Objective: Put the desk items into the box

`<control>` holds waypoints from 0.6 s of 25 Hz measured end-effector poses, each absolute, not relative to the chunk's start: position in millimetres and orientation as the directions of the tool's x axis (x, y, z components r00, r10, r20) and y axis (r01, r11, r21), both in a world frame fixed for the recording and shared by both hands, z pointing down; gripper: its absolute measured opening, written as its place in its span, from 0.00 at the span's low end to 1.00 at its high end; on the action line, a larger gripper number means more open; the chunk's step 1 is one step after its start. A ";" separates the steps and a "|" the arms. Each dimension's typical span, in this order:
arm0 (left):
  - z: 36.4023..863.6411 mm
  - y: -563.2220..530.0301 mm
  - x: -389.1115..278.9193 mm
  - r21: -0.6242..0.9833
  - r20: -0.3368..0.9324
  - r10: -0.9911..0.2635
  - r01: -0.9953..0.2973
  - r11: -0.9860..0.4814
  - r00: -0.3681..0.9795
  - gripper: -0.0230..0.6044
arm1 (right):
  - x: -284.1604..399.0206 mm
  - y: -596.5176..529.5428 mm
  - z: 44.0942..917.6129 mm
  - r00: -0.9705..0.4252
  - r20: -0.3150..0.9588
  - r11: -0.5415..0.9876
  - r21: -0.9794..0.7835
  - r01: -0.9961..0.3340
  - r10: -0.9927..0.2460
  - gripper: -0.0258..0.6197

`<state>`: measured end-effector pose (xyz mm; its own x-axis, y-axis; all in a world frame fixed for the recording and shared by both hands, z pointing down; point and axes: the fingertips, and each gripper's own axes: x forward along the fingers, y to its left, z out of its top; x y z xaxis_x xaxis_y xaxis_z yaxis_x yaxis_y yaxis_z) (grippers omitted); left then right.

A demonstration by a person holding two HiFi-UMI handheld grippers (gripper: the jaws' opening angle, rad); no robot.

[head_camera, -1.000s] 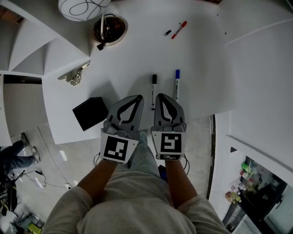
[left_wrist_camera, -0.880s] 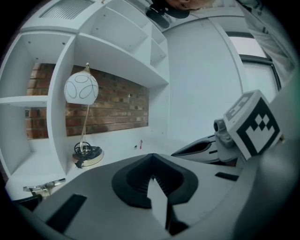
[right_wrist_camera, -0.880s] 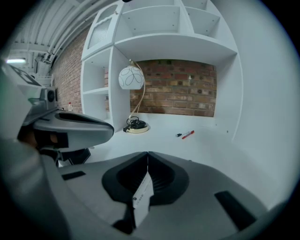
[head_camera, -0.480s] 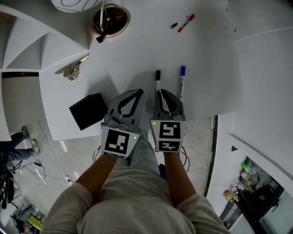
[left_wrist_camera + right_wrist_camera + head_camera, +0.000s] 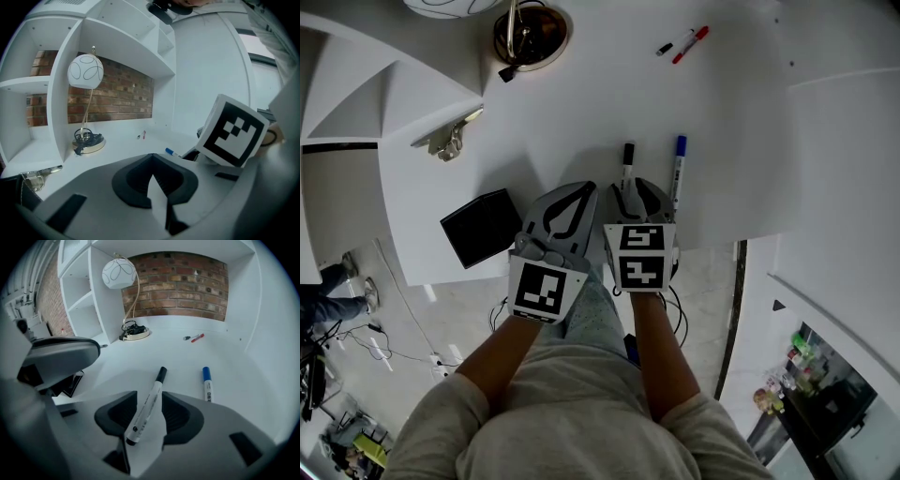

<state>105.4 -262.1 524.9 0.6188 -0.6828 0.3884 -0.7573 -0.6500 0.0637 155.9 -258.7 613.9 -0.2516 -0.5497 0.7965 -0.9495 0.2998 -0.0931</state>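
Observation:
A white marker with a black cap lies on the white desk, and a blue-capped marker lies just right of it. My right gripper tilts down over the black-capped marker's near end. In the right gripper view the jaws are opening, and the marker lies in the gap of the right gripper with the pads off it. My left gripper sits beside it, shut and empty, as the left gripper view also shows.
A red marker and a small black cap lie far back right. A lamp base with a coiled cable stands at the back. A metal clip and a flat black square thing lie left, by white shelves.
My right gripper has pushed forward and tipped down onto the black-capped marker, and its jaws have parted. The left gripper has hardly moved.

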 end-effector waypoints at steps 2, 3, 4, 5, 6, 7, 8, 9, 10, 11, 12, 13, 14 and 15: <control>525.9 -261.4 105.6 0.068 0.393 -0.679 -0.756 -0.651 0.620 0.04 | 156.5 -258.3 617.5 -0.249 0.816 0.288 -0.106 -0.952 -0.522 0.28; 526.4 -261.3 105.7 0.069 0.394 -0.677 -0.755 -0.652 0.621 0.04 | 156.9 -258.9 618.8 -0.246 0.823 0.283 -0.109 -0.953 -0.512 0.28; 527.0 -261.4 105.8 0.070 0.395 -0.676 -0.754 -0.653 0.622 0.04 | 157.5 -259.9 620.0 -0.241 0.828 0.278 -0.108 -0.954 -0.506 0.28; 527.5 -261.6 105.9 0.071 0.396 -0.675 -0.754 -0.653 0.622 0.04 | 158.3 -261.1 621.0 -0.235 0.833 0.275 -0.104 -0.956 -0.501 0.28; 528.0 -261.9 105.9 0.072 0.398 -0.675 -0.754 -0.652 0.622 0.04 | 159.1 -262.1 622.1 -0.229 0.838 0.271 -0.101 -0.957 -0.496 0.28; 528.5 -262.1 105.7 0.074 0.399 -0.675 -0.755 -0.651 0.621 0.04 | 159.7 -263.1 623.1 -0.225 0.842 0.268 -0.100 -0.958 -0.490 0.28; 529.0 -262.2 105.4 0.076 0.400 -0.675 -0.756 -0.650 0.621 0.04 | 160.0 -264.1 624.0 -0.224 0.845 0.265 -0.101 -0.959 -0.486 0.28; 529.3 -262.3 104.9 0.079 0.400 -0.675 -0.757 -0.649 0.620 0.04 | 160.0 -265.1 624.7 -0.224 0.846 0.262 -0.104 -0.959 -0.484 0.27; 529.6 -262.5 104.2 0.082 0.400 -0.675 -0.758 -0.647 0.620 0.04 | 160.1 -265.9 625.5 -0.224 0.847 0.258 -0.107 -0.960 -0.483 0.27; 529.5 -262.7 103.7 0.085 0.399 -0.676 -0.759 -0.646 0.620 0.04 | 160.5 -266.2 626.1 -0.221 0.848 0.255 -0.106 -0.961 -0.482 0.24; 529.1 -262.8 103.4 0.087 0.399 -0.676 -0.759 -0.645 0.620 0.04 | 161.4 -266.3 626.4 -0.216 0.849 0.252 -0.101 -0.962 -0.483 0.22; 528.5 -262.8 103.5 0.088 0.398 -0.676 -0.759 -0.645 0.620 0.04 | 162.4 -266.2 626.2 -0.211 0.850 0.250 -0.097 -0.963 -0.483 0.17; 527.7 -262.6 103.8 0.088 0.397 -0.676 -0.759 -0.645 0.621 0.04 | 162.9 -266.0 626.0 -0.208 0.851 0.251 -0.094 -0.964 -0.482 0.16; 526.9 -262.2 104.0 0.087 0.397 -0.675 -0.758 -0.646 0.622 0.04 | 162.9 -265.7 625.7 -0.208 0.852 0.254 -0.092 -0.963 -0.481 0.16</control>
